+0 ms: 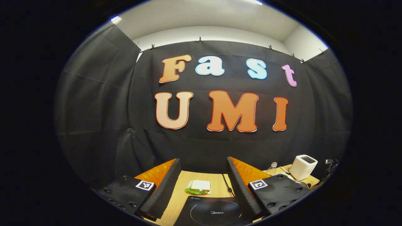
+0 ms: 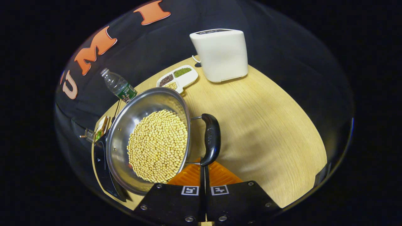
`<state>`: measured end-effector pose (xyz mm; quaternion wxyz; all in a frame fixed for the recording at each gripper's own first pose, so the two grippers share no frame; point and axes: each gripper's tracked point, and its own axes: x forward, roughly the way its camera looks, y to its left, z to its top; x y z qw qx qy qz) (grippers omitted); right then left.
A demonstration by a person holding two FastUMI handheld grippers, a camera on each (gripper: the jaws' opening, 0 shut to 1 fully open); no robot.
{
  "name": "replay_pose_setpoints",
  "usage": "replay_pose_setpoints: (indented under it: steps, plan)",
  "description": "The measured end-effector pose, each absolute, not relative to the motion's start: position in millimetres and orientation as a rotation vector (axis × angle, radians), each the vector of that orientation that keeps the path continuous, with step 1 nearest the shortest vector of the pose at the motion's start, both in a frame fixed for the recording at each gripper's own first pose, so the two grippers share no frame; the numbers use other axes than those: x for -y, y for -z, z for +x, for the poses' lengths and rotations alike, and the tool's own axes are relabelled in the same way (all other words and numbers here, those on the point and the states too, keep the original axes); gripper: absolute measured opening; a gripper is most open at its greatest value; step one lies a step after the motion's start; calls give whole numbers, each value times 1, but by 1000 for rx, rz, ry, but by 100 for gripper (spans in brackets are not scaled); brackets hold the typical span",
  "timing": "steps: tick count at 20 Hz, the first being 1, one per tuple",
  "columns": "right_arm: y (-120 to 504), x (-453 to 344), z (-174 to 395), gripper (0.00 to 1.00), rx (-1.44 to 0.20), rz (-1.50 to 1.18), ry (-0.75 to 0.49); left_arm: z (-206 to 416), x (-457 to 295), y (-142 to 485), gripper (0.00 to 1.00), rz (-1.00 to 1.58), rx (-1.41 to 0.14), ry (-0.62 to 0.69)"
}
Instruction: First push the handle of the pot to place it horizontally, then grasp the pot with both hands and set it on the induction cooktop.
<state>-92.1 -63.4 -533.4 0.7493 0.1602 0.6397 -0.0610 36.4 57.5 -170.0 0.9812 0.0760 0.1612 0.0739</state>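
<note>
The shiny steel pot (image 2: 147,141) heaped with yellow beans sits left of centre in the right gripper view. The right gripper (image 2: 204,169), fingers pressed together, nudges its black handle (image 2: 211,138). The left gripper (image 1: 203,185) hovers spread above the black induction cooktop (image 1: 213,212). A hard push could skid the pot, spilling beans.

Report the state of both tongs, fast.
Left tongs: open, holding nothing, above the induction cooktop.
Right tongs: closed, nothing between them, tips just below the pot handle.
</note>
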Motion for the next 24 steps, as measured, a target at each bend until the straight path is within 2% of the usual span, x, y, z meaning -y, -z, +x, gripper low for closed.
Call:
replay_pose_setpoints:
  steps: [5,16,19,21,24]
  plan:
    - [536,70,-79,0,-1378,329,152,33,-66,160,96,204,-289,-173]
    - [546,85,-42,0,-1330,288,171,22,-49,144,94,236,-225,-134]
    - [549,84,-37,0,-1329,291,170,22,-45,154,96,242,-233,-131]
    - [550,84,-35,0,-1330,306,166,25,-34,166,93,229,-256,-109]
    - [548,83,-38,0,-1335,344,137,28,-18,184,96,213,-296,-78]
